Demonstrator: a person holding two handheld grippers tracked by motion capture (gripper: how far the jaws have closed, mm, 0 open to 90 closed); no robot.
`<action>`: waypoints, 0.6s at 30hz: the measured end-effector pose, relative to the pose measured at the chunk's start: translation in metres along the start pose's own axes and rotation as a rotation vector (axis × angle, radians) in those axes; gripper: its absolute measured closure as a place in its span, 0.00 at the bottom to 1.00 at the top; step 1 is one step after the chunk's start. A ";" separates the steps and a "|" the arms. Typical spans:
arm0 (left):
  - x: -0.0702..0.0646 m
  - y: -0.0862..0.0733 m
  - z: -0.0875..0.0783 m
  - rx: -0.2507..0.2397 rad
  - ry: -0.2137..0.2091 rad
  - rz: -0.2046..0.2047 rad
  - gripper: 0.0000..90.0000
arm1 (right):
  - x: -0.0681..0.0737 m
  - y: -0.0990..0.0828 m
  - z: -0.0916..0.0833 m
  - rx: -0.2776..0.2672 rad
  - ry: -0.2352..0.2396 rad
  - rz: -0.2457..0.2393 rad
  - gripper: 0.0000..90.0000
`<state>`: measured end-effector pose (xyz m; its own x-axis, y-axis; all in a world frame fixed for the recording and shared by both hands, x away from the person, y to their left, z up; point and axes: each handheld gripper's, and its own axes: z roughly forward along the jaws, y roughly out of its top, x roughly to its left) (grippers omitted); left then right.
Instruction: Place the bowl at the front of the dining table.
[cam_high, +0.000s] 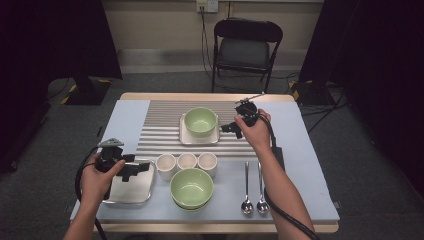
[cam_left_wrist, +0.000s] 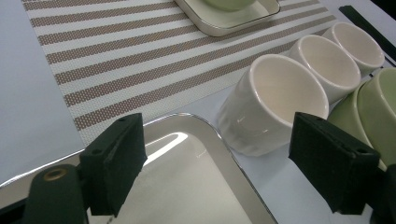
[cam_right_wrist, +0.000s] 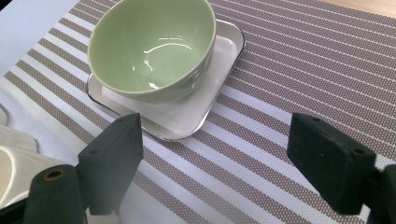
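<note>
My left gripper (cam_high: 141, 169) (cam_left_wrist: 217, 163) is open above the right part of a shiny square tray (cam_high: 131, 189) (cam_left_wrist: 196, 182), its jaws facing the nearest white cup (cam_high: 166, 164) (cam_left_wrist: 275, 102). Two more white cups (cam_high: 187, 161) (cam_high: 207, 162) stand in a row beside it. A green bowl (cam_high: 192, 187) (cam_left_wrist: 373, 112) sits in front of the cups. My right gripper (cam_high: 226, 128) (cam_right_wrist: 215, 163) is open just right of a second green bowl (cam_high: 200, 120) (cam_right_wrist: 152, 46) on a white square plate (cam_high: 186, 136) (cam_right_wrist: 196, 112).
A striped placemat (cam_high: 160, 130) (cam_right_wrist: 303, 70) lies on a pale blue cloth (cam_high: 300, 165) covering the table. Two spoons (cam_high: 246, 200) (cam_high: 261, 200) lie at the front right. A black folding chair (cam_high: 245, 47) stands beyond the table's far edge.
</note>
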<state>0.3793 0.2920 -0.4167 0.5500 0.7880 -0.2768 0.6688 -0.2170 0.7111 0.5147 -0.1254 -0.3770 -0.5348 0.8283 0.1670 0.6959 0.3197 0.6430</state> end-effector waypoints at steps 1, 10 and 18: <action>-0.001 0.000 0.000 -0.001 -0.005 0.001 0.20 | 0.000 -0.001 -0.001 0.000 0.000 0.002 0.20; -0.004 0.001 0.001 0.000 -0.004 0.008 0.20 | -0.004 -0.009 -0.008 -0.006 0.005 -0.002 0.20; -0.004 0.001 0.001 0.004 -0.007 0.007 0.20 | -0.008 -0.017 -0.011 -0.008 0.014 0.004 0.20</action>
<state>0.3784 0.2882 -0.4162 0.5584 0.7821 -0.2765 0.6669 -0.2249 0.7104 0.5022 -0.1429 -0.3812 -0.5387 0.8231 0.1796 0.6942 0.3130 0.6482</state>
